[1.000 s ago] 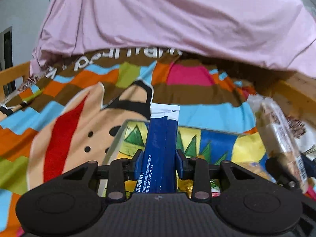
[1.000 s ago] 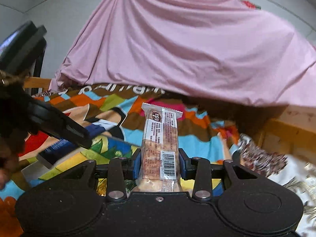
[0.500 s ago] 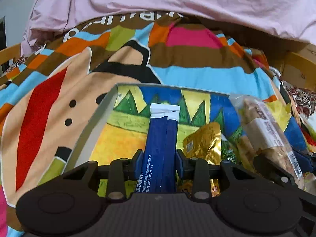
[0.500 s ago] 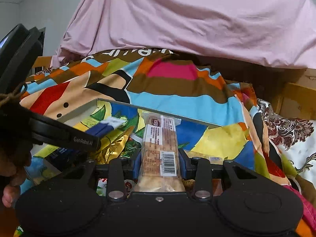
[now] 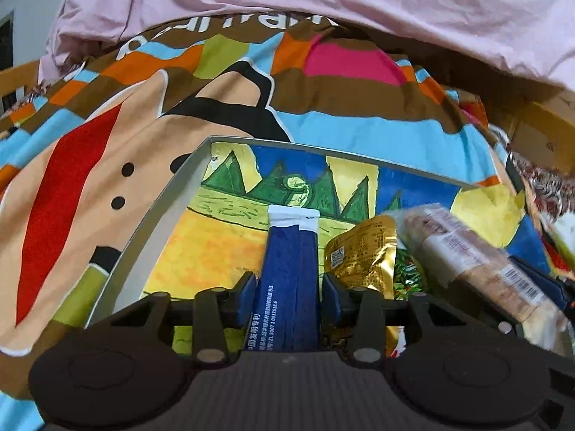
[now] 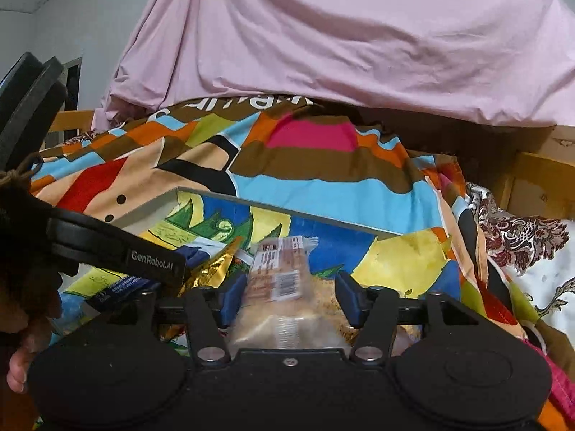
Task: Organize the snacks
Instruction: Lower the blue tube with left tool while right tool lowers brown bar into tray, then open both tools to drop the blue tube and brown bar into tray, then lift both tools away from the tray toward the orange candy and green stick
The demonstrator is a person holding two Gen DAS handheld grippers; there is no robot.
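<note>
Our two grippers have sunk from above the patchwork cloth into the shallow painted cardboard tray (image 5: pixel 169 194). Our left gripper (image 5: pixel 290 296) is opening around the dark-blue stick packet (image 5: pixel 289 276); our right gripper (image 6: pixel 287 296) is opening, its clear-wrapped biscuit bar (image 6: pixel 280 269) blurring at lower centre.

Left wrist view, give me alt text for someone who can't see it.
The left gripper is opening around a blue snack stick over a colourfully painted tray, its fingers just clear of the wrapper. A gold packet and a clear-wrapped bar lie to its right, on a patterned blanket.
</note>
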